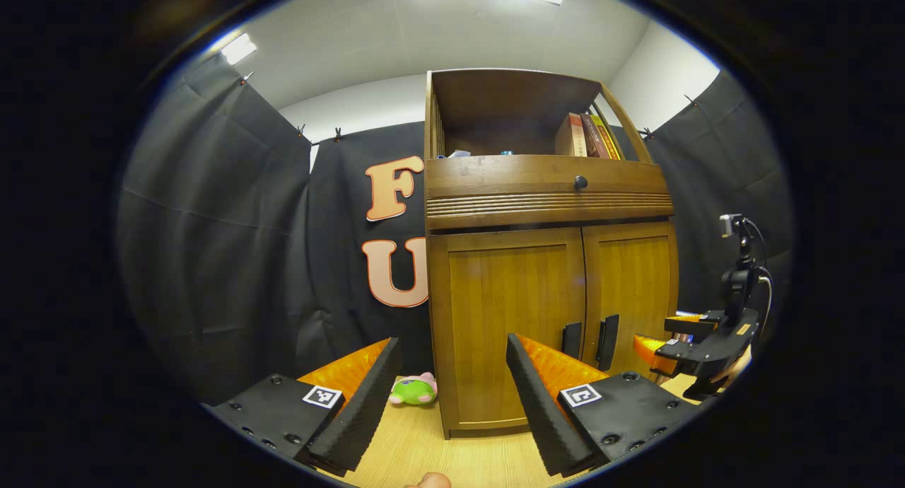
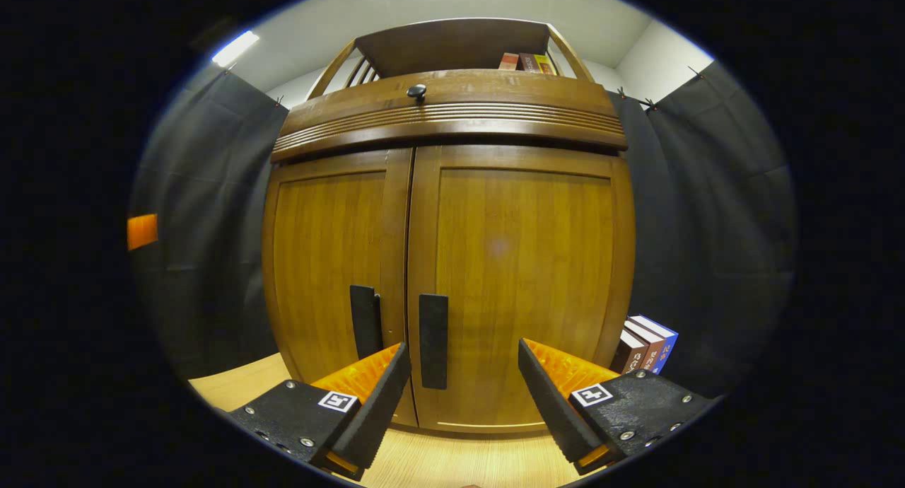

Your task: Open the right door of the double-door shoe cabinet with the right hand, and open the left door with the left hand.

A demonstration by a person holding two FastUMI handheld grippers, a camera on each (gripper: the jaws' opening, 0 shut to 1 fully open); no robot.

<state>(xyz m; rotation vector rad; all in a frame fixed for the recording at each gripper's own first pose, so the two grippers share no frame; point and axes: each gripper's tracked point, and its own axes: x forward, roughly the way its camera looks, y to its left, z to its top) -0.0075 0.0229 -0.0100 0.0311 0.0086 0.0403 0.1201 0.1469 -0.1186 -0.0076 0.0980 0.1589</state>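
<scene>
The shoe cabinet (image 2: 452,262) is standing with both doors shut. The right gripper (image 2: 463,389), jaws gaping wide and empty, is facing the right door's upright handle (image 2: 433,341), lying left of centre between them. The left gripper (image 1: 452,396), equally wide and empty, is waiting farther back.

The left gripper's near finger (image 1: 544,403) is hiding the lower part of the left door's handle (image 1: 571,338). The shoe cabinet (image 2: 452,262) is covering the spines of the books (image 2: 647,346) standing at its right side. Small items (image 1: 459,153) in the open shelf are staying too small to tell.
</scene>
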